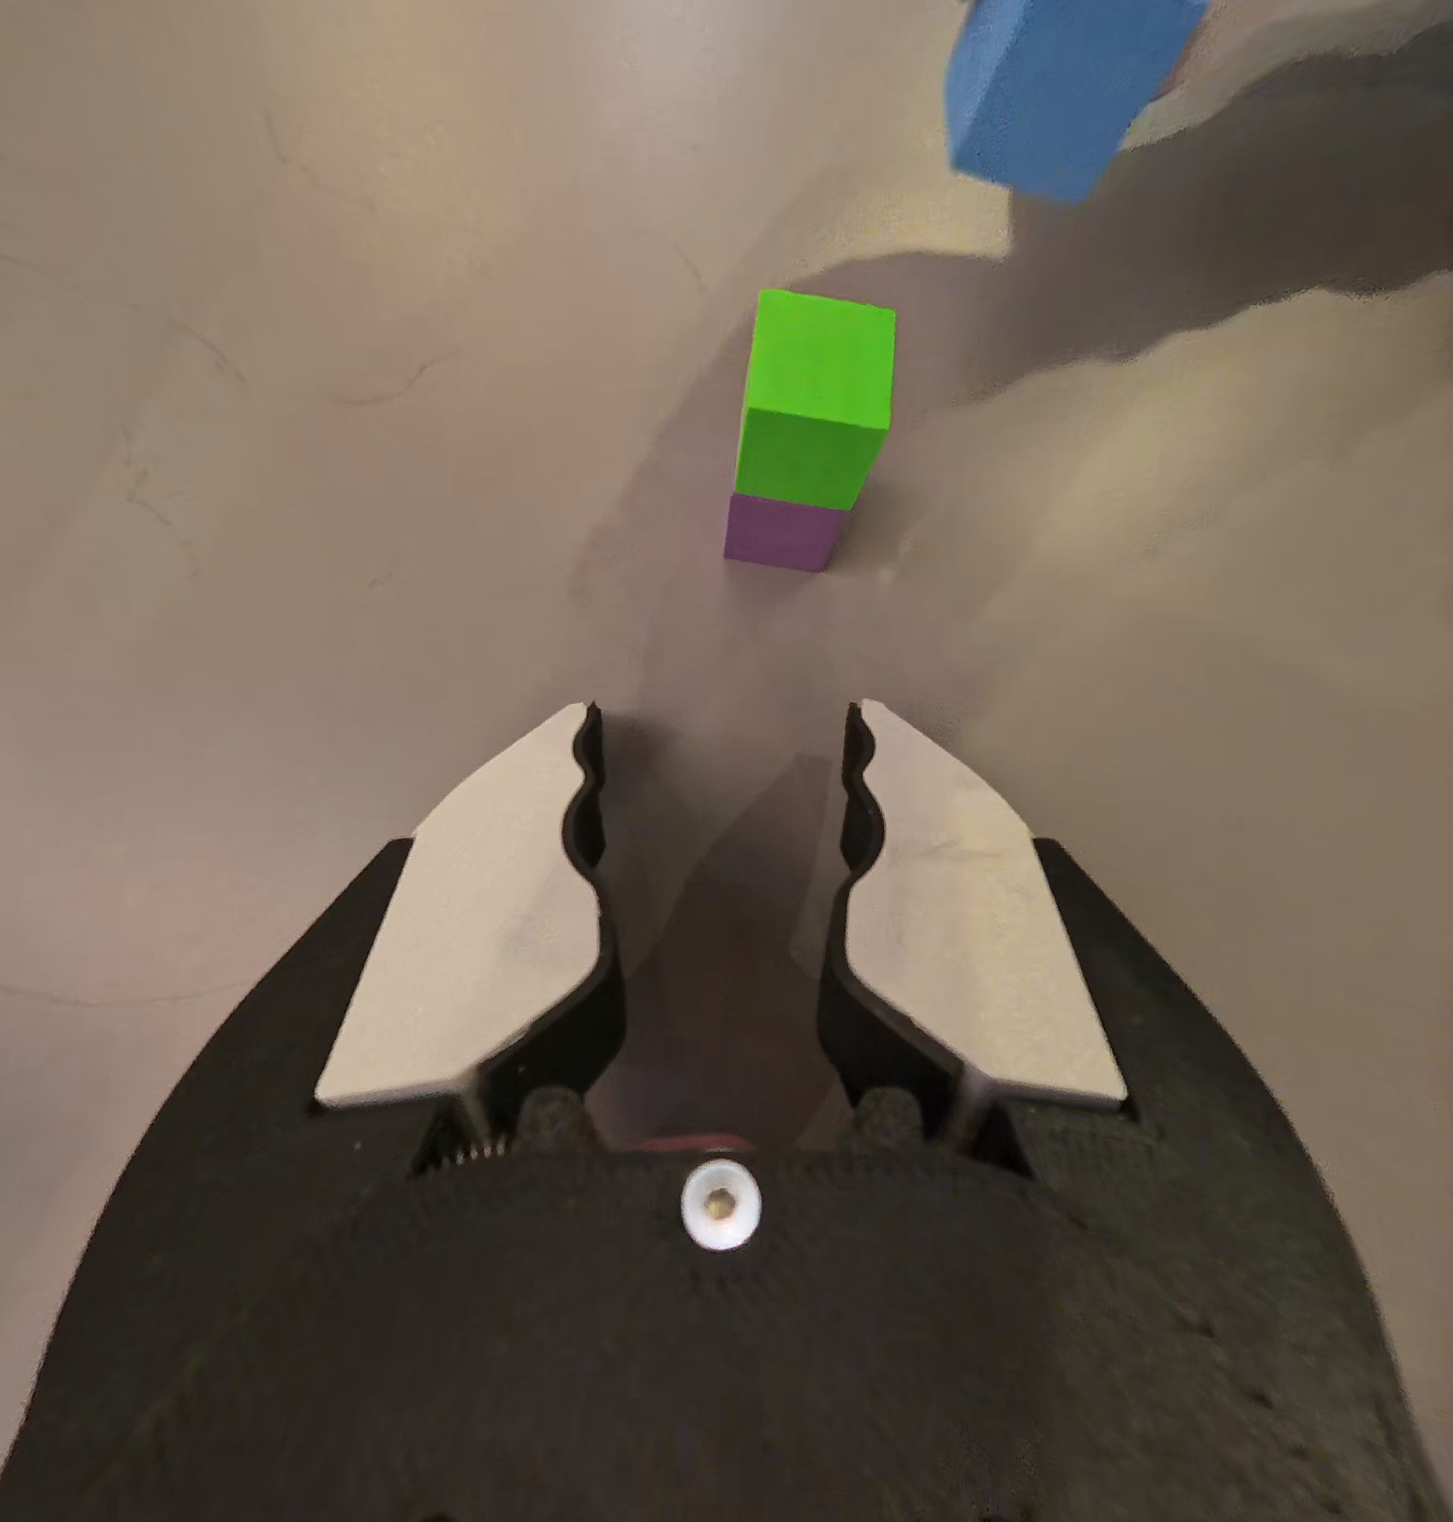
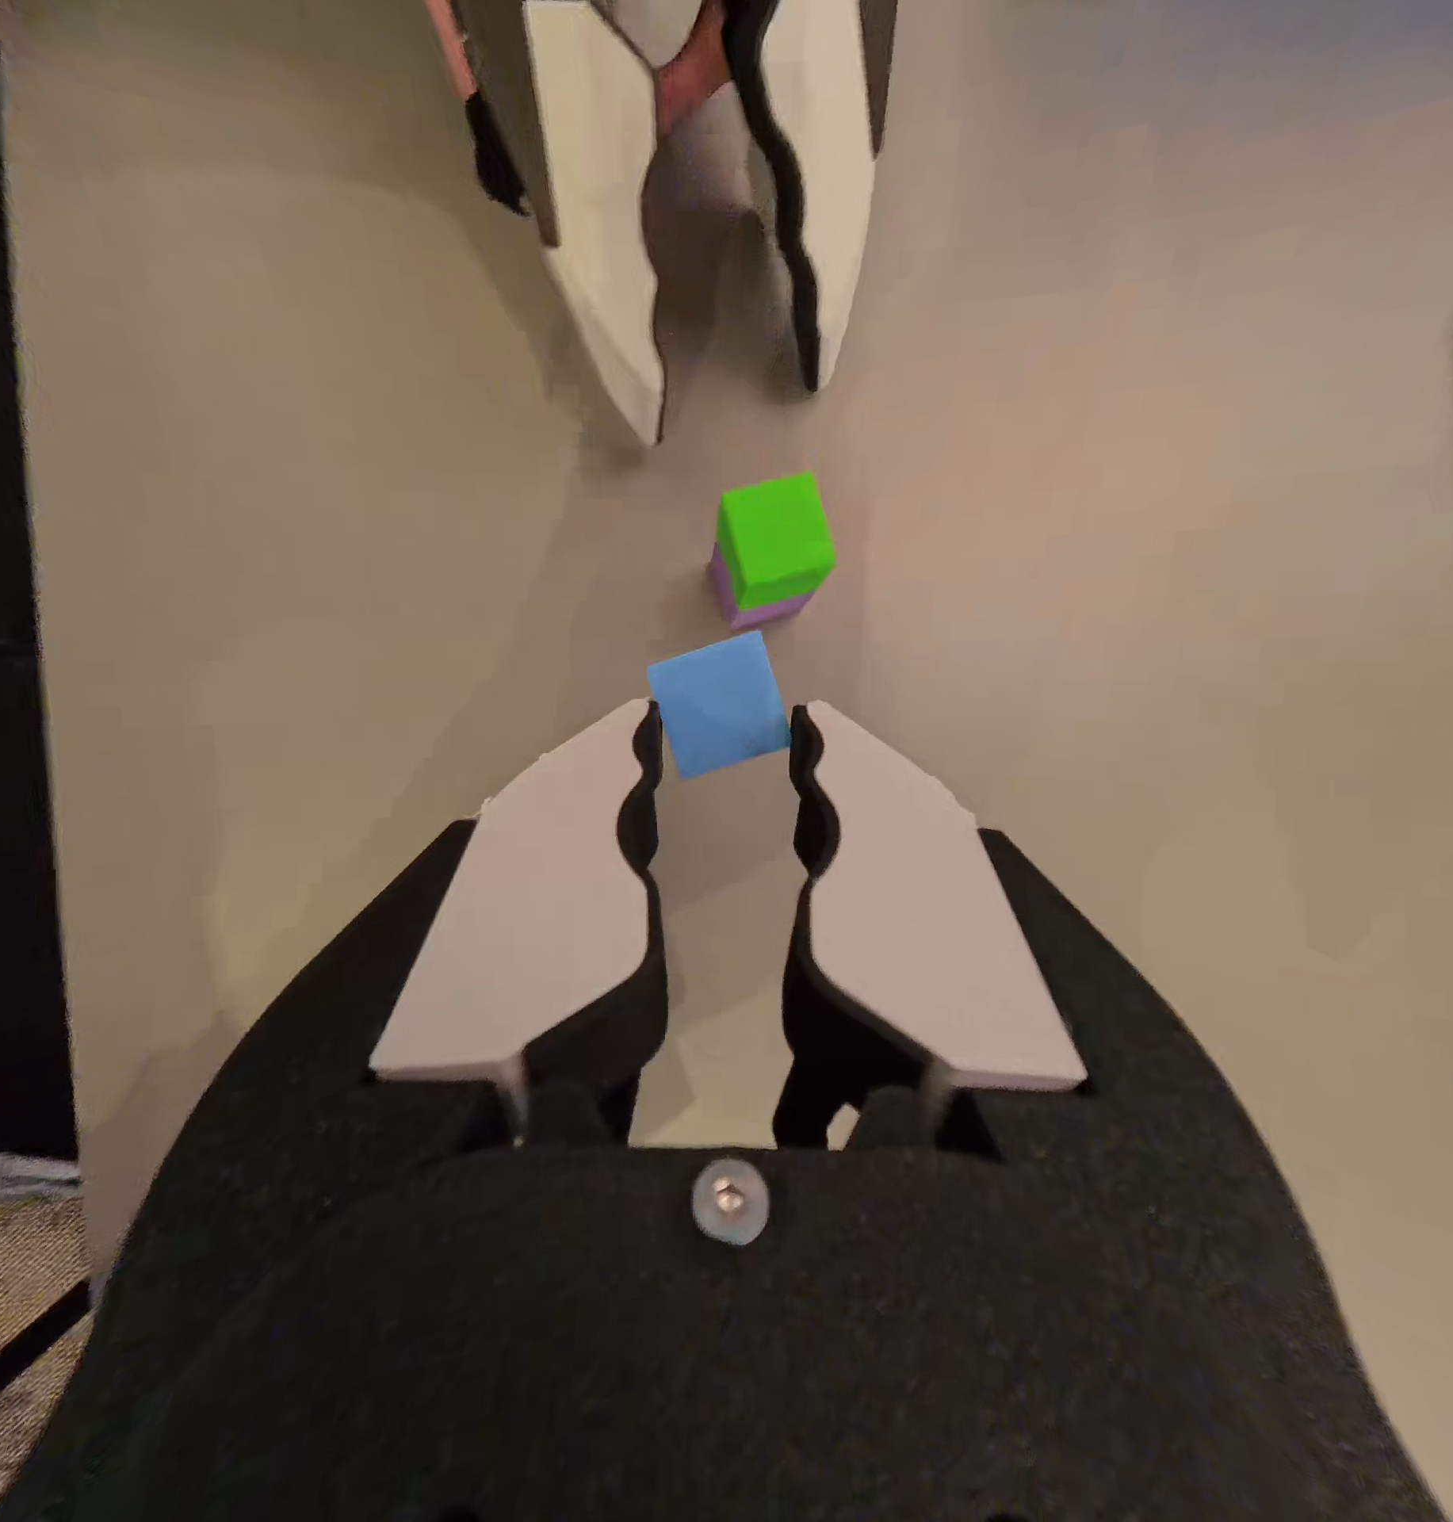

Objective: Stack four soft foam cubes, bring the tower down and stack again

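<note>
The right gripper (image 2: 721,710) is pinching a blue cube (image 2: 716,707) near the green cube (image 2: 776,535) sitting on the purple cube (image 2: 760,613). The left gripper (image 1: 723,715) is standing wide open, holding nothing.

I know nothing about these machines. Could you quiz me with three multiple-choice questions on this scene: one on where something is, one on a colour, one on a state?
1. Where is the green cube?
A. on the purple cube
B. on the blue cube
C. alone on the table

2. What colour is the cube in the right gripper?
A. green
B. purple
C. blue

3. How is the left gripper?
A. shut on a cube
B. open, empty
C. shut on nothing

Answers:
1 A: the purple cube shows right beneath it.
2 C: the blue cube sits between its fingertips.
3 B: only bare table shows between its fingers.
</note>
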`<state>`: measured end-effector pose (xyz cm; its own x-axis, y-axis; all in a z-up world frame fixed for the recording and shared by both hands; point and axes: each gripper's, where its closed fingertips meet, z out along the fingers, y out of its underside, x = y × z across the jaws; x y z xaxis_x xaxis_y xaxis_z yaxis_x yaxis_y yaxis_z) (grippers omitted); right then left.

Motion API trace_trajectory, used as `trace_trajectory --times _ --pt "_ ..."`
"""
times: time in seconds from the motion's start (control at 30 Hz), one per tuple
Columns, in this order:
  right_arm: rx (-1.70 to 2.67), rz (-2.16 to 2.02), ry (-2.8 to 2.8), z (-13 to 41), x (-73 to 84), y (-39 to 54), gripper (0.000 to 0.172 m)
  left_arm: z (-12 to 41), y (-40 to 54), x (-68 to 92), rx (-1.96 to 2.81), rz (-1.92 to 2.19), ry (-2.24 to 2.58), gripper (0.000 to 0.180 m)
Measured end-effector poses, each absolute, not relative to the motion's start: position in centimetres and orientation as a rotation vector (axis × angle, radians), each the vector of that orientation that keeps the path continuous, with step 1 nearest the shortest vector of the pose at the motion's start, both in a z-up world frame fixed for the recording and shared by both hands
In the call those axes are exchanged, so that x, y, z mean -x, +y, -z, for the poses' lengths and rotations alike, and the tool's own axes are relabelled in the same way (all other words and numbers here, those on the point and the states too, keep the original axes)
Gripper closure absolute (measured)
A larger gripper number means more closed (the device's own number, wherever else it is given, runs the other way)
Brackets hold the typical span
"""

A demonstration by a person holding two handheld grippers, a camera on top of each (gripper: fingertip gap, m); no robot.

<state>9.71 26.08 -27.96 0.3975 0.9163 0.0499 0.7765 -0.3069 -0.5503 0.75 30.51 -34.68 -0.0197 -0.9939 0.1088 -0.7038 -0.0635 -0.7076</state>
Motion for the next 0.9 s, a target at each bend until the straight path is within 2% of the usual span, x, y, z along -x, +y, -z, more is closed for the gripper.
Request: trace_trajectory --times 0.9 --pt "2.250 -0.312 -1.476 28.6 -5.8 29.4 0.142 34.5 30.3 -0.8 1.799 0.881 1.774 0.125"
